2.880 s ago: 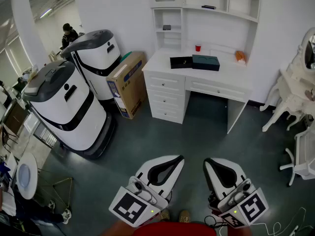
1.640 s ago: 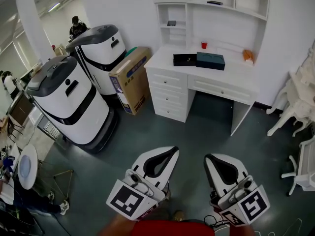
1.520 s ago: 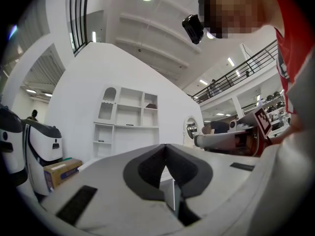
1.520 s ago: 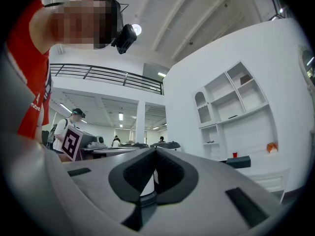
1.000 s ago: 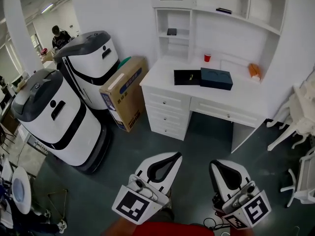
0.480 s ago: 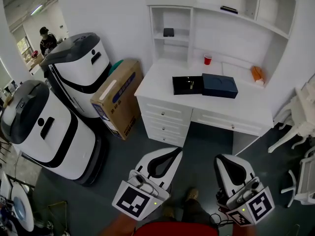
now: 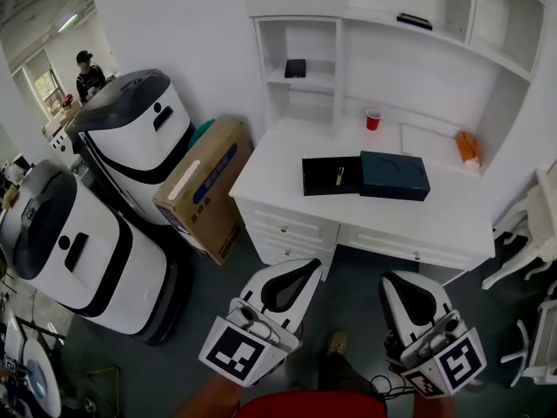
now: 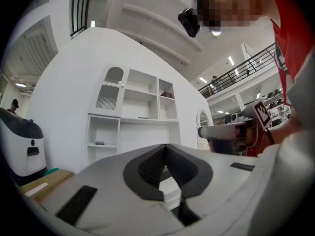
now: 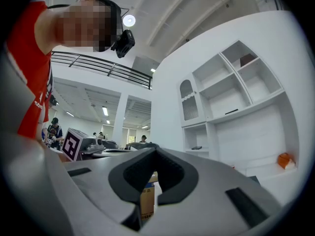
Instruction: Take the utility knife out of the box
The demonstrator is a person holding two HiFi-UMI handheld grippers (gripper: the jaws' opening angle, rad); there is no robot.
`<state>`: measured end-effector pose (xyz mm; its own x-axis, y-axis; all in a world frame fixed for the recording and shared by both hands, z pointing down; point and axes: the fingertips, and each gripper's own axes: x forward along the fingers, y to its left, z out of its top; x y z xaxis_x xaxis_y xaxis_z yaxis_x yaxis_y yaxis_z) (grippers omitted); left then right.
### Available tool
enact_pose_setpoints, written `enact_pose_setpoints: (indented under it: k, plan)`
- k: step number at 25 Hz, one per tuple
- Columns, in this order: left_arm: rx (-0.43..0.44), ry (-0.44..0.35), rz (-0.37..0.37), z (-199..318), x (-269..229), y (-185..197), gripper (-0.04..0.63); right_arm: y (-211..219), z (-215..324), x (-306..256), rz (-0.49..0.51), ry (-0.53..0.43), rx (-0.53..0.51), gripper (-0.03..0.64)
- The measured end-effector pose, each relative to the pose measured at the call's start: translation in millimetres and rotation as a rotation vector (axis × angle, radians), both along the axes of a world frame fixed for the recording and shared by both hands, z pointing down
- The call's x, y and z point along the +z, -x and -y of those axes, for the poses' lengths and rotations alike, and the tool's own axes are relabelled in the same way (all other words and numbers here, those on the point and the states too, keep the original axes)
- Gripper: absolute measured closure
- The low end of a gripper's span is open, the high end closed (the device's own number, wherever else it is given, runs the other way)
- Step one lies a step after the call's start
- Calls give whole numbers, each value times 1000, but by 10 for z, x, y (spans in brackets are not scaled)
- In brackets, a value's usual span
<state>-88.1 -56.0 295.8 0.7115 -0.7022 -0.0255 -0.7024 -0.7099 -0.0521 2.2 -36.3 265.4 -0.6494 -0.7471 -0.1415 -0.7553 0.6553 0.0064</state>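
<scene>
At the bottom of the head view, two white hand-held tools are held out level over a dark floor (image 7: 352, 258). The left tool (image 7: 306, 269), at lower centre, is seen with its jaws closed on nothing. The right tool (image 7: 389, 279), at lower right, is likewise shut and empty, its tips meeting.

Beyond them, at centre frame, a white desk (image 7: 278, 159) is seen, well apart from both tools. On it an open black box (image 7: 318, 177) lies flat, with a dark lid (image 7: 396, 174) touching its right side. Inside the box lies a slim pale object, judged to be the utility knife (image 7: 339, 176). A red cup (image 7: 373, 120) and an orange item (image 7: 468, 148) are set farther back, under white shelves (image 7: 300, 81).

The step in hand is judged to be the approach to the desk; nothing is grasped yet. For the next move, the gap must be closed and one tool opened, then lowered over the knife within the box walls.
</scene>
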Motion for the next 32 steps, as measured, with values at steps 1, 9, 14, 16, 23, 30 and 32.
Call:
enact_pose_setpoints:
  k: [1, 9, 14, 16, 23, 30, 32]
  plan:
    - [-5, -2, 3, 119, -8, -43, 589, -43, 121, -5, -2, 0, -4, 607]
    - [-53, -56, -3, 1041, -48, -413, 589, -385, 1010, 5, -21, 2, -42, 607]
    - [-95, 23, 32, 1499, 141, -576, 589, -538, 1419, 12, -27, 4, -71, 607]
    - [-105, 27, 40, 1670, 186, -624, 589, -584, 1576, 21, -34, 9, -77, 607]
    - [-114, 60, 82, 2188, 435, -680, 589, -625, 2018, 126, -30, 48, -83, 607]
    - [-85, 52, 126, 2812, 684, -643, 589, -563, 2503, 213, -46, 63, -45, 607]
    - [-71, 71, 143, 2997, 788, -655, 589, -550, 2651, 240, -55, 66, -26, 607]
